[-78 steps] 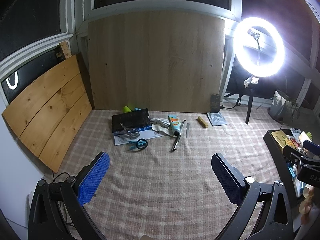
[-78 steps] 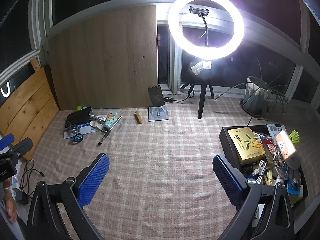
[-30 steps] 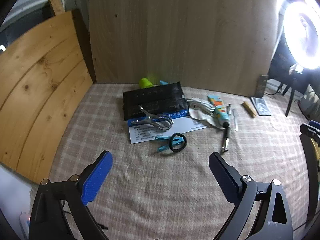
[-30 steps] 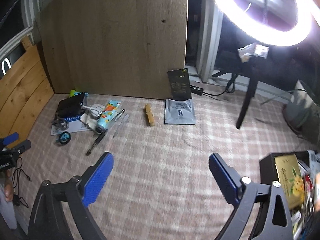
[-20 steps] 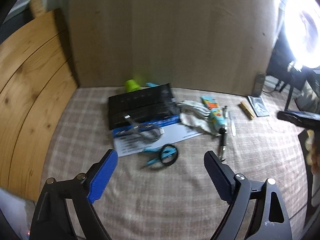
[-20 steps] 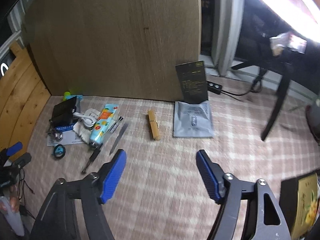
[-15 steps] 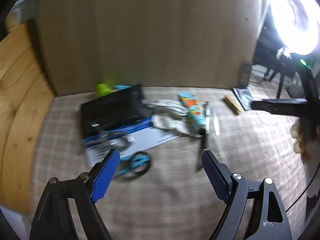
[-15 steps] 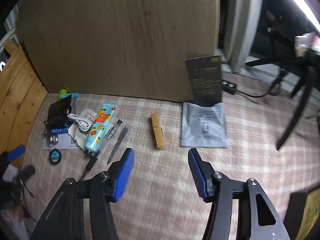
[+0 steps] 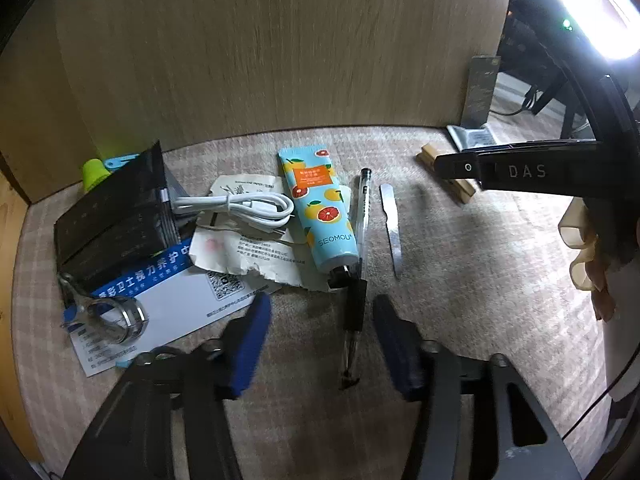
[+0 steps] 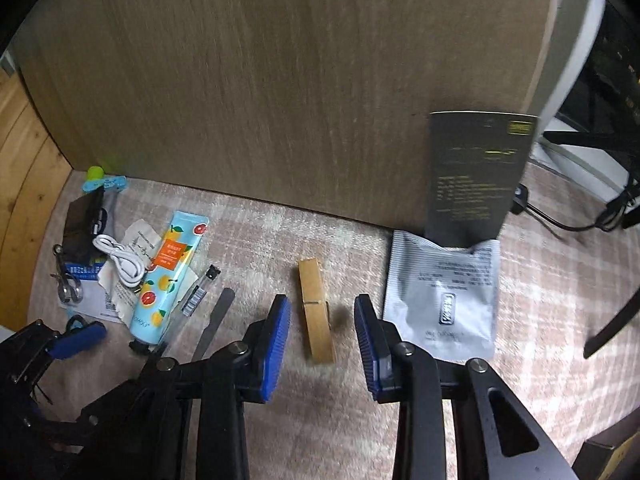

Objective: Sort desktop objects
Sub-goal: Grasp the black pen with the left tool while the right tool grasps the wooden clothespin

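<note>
My left gripper [image 9: 320,320] is open, low over the checked cloth, with a black pen [image 9: 358,276] lying between its fingers. Beside the pen lie a fruit-print hand cream tube [image 9: 318,212], a metal nail file [image 9: 391,228], a white cable [image 9: 236,208] and torn paper [image 9: 248,248]. My right gripper [image 10: 322,320] is open around the near end of a wooden clothespin [image 10: 315,316]; the clothespin also shows in the left wrist view [image 9: 428,158]. The right gripper's body crosses the left wrist view [image 9: 520,174].
A black pouch [image 9: 112,216], a blue-and-white card [image 9: 168,292], a metal clip [image 9: 104,316] and a green cap [image 9: 94,172] lie at the left. A silver sachet [image 10: 444,292] and a dark leaflet [image 10: 476,176] lie right of the clothespin. A wooden board [image 10: 280,80] stands behind.
Both grippers moved forward and down toward the cloth and narrowed. The left one now straddles the pen; the right one now straddles the clothespin.
</note>
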Demonstrator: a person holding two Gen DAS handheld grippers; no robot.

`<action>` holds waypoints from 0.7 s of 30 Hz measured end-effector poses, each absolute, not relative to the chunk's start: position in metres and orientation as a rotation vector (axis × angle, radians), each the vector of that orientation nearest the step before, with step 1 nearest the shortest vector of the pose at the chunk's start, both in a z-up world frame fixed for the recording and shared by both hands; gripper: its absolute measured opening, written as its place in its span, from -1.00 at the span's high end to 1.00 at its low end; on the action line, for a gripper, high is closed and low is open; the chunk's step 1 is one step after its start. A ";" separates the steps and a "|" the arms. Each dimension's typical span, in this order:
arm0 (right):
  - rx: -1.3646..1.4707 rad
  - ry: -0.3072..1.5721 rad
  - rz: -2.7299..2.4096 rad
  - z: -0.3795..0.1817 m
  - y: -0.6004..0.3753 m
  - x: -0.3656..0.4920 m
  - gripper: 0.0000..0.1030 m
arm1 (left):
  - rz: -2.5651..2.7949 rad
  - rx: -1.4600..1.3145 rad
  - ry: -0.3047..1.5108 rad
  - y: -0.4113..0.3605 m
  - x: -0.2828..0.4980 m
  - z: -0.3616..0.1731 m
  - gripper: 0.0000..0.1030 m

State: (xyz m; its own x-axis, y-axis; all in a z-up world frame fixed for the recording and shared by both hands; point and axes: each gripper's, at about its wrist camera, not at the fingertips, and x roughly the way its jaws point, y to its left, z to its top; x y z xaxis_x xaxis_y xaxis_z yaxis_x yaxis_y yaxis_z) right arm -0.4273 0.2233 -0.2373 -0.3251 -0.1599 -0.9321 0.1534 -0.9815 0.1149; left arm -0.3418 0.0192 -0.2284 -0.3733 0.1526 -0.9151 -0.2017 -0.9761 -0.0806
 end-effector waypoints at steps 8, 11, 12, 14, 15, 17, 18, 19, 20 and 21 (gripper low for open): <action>1.729 0.054 -2.397 -0.247 0.214 -0.428 0.69 | 2.363 -1.652 0.032 0.027 -0.347 -0.237 0.22; 1.733 0.048 -2.379 -0.247 0.216 -0.423 0.76 | 2.369 -1.643 0.048 0.032 -0.345 -0.239 0.25; 1.732 0.034 -2.374 -0.247 0.217 -0.420 0.77 | 2.373 -1.646 0.045 0.032 -0.345 -0.239 0.28; 1.736 0.015 -2.368 -0.248 0.221 -0.415 0.77 | 2.365 -1.650 0.059 0.033 -0.346 -0.239 0.62; 1.737 0.000 -2.364 -0.248 0.224 -0.412 0.77 | 2.359 -1.649 0.076 0.034 -0.345 -0.239 0.70; 1.742 -0.043 -2.351 -0.248 0.229 -0.404 0.77 | 2.335 -1.646 0.076 0.036 -0.343 -0.239 0.78; 1.745 -0.058 -2.344 -0.248 0.231 -0.401 0.77 | 2.328 -1.643 0.064 0.037 -0.341 -0.238 0.78; 1.746 -0.073 -2.340 -0.248 0.233 -0.396 0.78 | 2.326 -1.643 0.052 0.038 -0.338 -0.238 0.79; 1.744 -0.085 -2.340 -0.248 0.235 -0.390 0.78 | 2.325 -1.642 0.041 0.038 -0.335 -0.238 0.79; 1.738 -0.098 -2.342 -0.248 0.238 -0.383 0.77 | 2.325 -1.643 0.031 0.038 -0.332 -0.238 0.79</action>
State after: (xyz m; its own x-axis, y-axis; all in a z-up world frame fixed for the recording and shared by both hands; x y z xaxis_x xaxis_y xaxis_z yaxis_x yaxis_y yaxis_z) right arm -0.3832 0.2378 -0.2484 -0.2742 -0.2173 -0.9368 0.1384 -0.9729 0.1851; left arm -0.3319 0.0377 -0.2379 -0.3051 0.2243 -0.9255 -0.2491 -0.9568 -0.1497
